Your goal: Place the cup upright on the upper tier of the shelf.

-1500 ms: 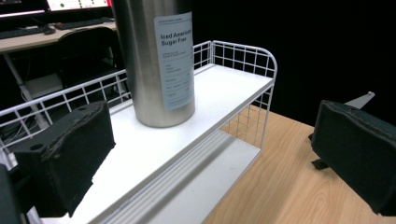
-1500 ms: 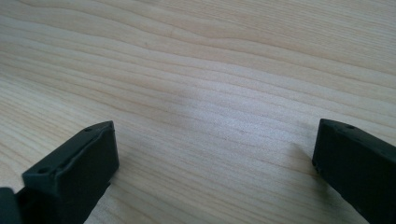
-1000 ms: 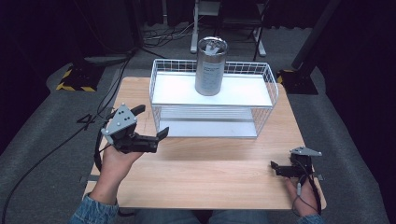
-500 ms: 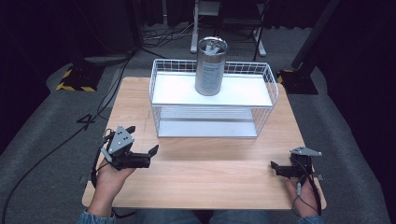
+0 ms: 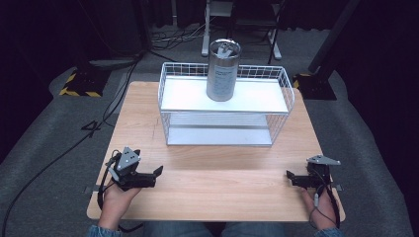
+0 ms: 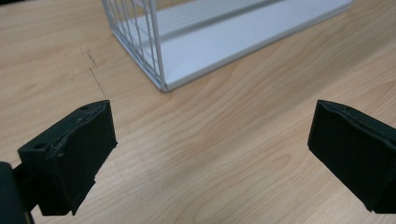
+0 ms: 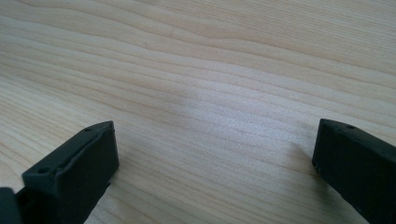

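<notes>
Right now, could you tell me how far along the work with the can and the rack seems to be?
Looks done: the can stands upright on the rack's top shelf. In hand: nothing; the left gripper and right gripper are open, low over the table near its front edge. Nothing looks left to move.

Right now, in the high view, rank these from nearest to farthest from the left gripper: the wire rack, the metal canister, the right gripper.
1. Wire rack: ahead and to the right of the left gripper, its front corner closest.
2. Right gripper: across the table's near edge, at the right.
3. Metal canister: upright on the rack's top shelf, farthest back.
</notes>
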`<move>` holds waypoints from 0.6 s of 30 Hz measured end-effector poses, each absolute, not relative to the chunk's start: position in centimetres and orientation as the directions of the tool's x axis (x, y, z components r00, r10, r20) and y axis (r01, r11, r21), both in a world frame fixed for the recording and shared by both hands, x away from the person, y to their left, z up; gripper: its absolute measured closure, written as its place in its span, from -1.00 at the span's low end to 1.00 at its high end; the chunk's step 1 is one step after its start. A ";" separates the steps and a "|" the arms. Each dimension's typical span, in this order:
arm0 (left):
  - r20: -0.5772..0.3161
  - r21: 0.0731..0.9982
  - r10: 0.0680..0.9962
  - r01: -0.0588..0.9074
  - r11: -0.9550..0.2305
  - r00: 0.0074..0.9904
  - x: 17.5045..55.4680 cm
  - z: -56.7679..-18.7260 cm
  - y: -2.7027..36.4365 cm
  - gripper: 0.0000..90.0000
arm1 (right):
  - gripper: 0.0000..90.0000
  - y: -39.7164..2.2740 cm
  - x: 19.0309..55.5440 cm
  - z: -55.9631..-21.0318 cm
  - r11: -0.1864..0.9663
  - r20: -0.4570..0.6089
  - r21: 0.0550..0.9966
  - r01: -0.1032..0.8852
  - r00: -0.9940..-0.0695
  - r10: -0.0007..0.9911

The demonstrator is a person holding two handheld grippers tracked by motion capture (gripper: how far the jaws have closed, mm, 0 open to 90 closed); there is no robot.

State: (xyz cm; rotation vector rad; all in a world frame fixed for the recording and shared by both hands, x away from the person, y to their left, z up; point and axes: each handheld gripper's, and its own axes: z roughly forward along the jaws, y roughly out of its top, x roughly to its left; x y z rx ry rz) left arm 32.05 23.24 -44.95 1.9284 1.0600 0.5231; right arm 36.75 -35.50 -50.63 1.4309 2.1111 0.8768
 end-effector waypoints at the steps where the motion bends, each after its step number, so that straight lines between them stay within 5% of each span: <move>1: -0.038 0.827 0.832 0.484 -0.284 0.553 32.1 -45.3 23.2 -0.97 | -0.99 -35.5 36.7 -50.6 0.263 -0.009 0.713 0.650 -0.367 0.930; 18: -0.013 0.712 0.835 0.592 -0.379 0.550 33.1 -48.6 22.7 -0.93 | -0.99 -35.5 36.7 -50.6 0.263 -0.009 0.713 0.650 -0.367 0.930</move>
